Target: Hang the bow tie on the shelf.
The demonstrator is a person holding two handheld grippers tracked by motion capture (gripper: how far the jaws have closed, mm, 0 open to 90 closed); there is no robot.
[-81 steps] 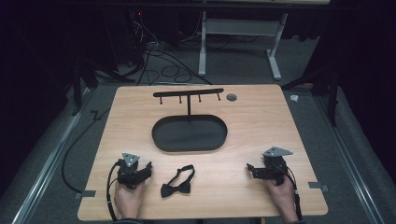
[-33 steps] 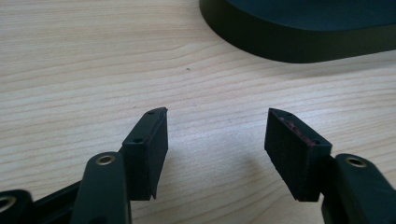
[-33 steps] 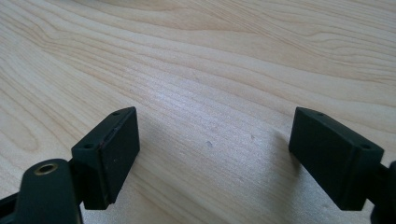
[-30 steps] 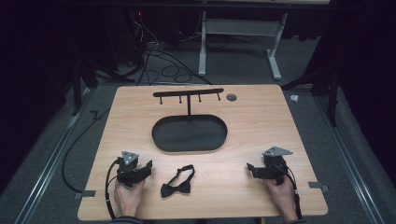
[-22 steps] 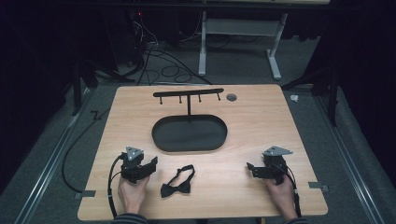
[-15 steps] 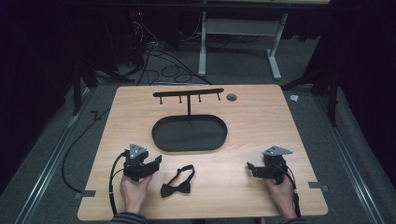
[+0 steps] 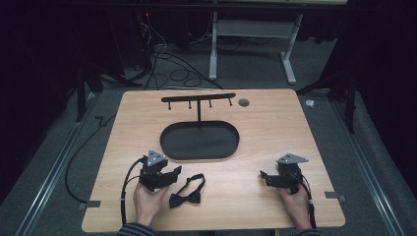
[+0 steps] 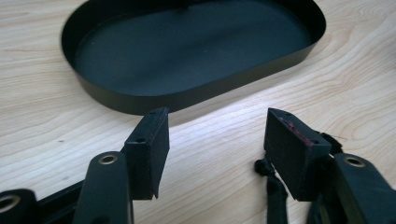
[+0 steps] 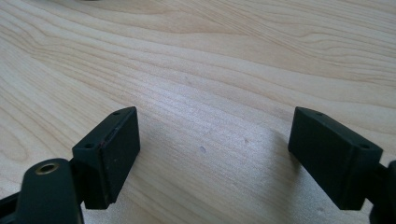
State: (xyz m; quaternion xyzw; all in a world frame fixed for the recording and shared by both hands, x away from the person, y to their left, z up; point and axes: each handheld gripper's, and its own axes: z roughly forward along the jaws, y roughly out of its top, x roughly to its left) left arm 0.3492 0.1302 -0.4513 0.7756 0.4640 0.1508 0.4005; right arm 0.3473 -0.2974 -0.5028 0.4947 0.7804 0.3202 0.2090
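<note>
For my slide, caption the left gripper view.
Open left gripper above the wooden table, facing the black oval tray.

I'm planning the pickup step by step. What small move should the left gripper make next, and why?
Probably shift the left gripper a little to its right and down, to bring its jaws astride the bow tie. The jaws stand open with bare table between them, and the bow tie's strap lies just beside the right-hand jaw in the left gripper view, not between the pads. The oval tray lies ahead.
</note>
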